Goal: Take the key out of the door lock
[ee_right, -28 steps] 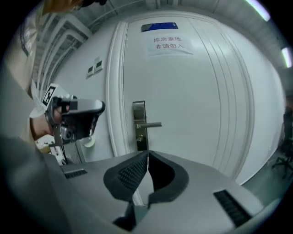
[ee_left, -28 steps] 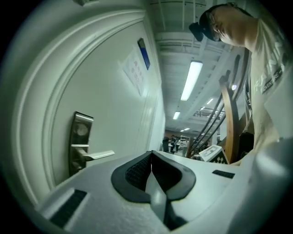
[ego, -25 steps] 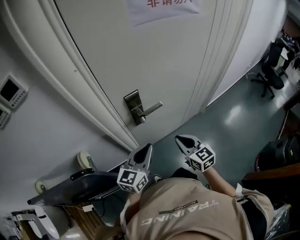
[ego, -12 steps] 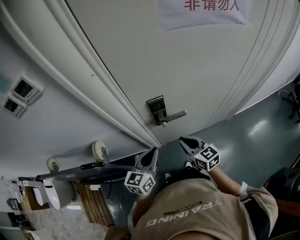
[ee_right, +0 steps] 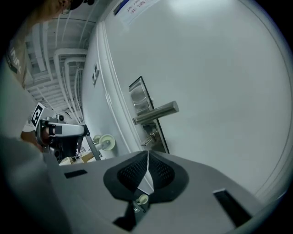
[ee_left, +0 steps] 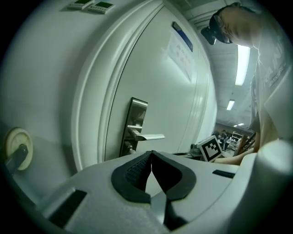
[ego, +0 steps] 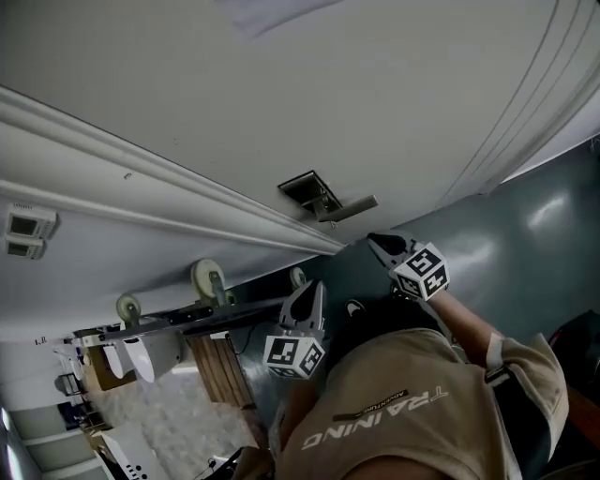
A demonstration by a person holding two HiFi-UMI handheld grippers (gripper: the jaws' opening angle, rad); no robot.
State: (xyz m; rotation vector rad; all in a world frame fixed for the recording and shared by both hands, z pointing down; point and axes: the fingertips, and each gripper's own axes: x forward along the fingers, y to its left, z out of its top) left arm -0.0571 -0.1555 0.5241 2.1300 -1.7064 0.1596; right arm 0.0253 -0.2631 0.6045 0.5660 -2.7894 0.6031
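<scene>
A steel lock plate with a lever handle sits on the white door. In the right gripper view a small key sticks out of the plate below the handle. The left gripper view shows the key under the handle. My right gripper is shut and empty, just below and right of the handle. Lower down and to the left, my left gripper is also shut and empty. In their own views both the left gripper and the right gripper show touching pads.
The door frame runs left of the lock. A cart with cream wheels stands against the wall at left. Wall panels sit further left. Teal floor lies to the right. A paper notice hangs on the door.
The view has swung and closed in on the door, so the lock looks nearer. Both grippers have risen towards the handle, the right one most. Both stay shut.
</scene>
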